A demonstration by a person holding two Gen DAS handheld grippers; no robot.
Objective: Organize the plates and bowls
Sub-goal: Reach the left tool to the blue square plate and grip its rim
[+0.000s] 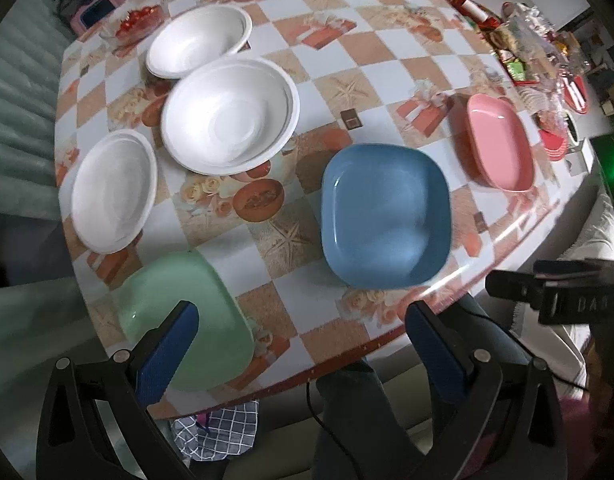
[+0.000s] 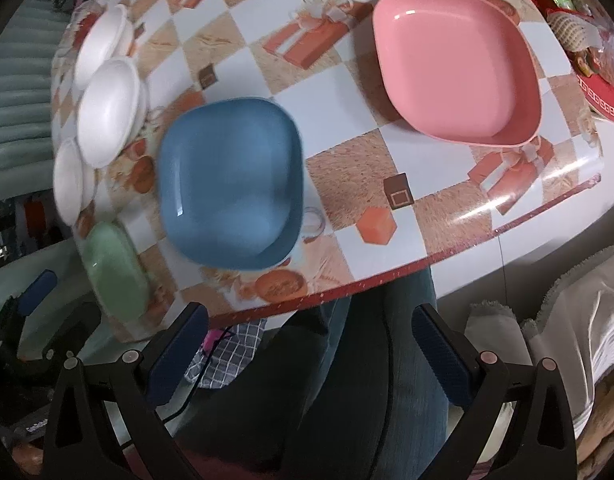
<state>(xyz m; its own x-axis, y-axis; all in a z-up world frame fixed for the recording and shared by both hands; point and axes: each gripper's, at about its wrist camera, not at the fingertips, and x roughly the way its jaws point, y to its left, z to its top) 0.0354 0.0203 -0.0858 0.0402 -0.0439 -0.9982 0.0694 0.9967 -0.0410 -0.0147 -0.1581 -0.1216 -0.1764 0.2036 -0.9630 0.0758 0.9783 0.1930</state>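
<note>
Three white round bowls stand at the table's left: a far bowl (image 1: 199,40), a large middle bowl (image 1: 231,114) and a near bowl (image 1: 113,190). A green plate (image 1: 187,320) lies at the near left corner, a blue square plate (image 1: 385,214) in the middle front, a pink plate (image 1: 501,146) to the right. My left gripper (image 1: 303,344) is open and empty over the front edge, its left finger above the green plate. My right gripper (image 2: 307,352) is open and empty, off the table's front edge, below the blue plate (image 2: 231,184) and pink plate (image 2: 457,68).
The checkered tablecloth (image 1: 347,60) covers the table. A glass dish with red contents (image 1: 137,20) stands at the far left. Packets and snacks (image 1: 523,48) crowd the far right. A checked cloth (image 2: 231,344) and the person's legs lie below the front edge.
</note>
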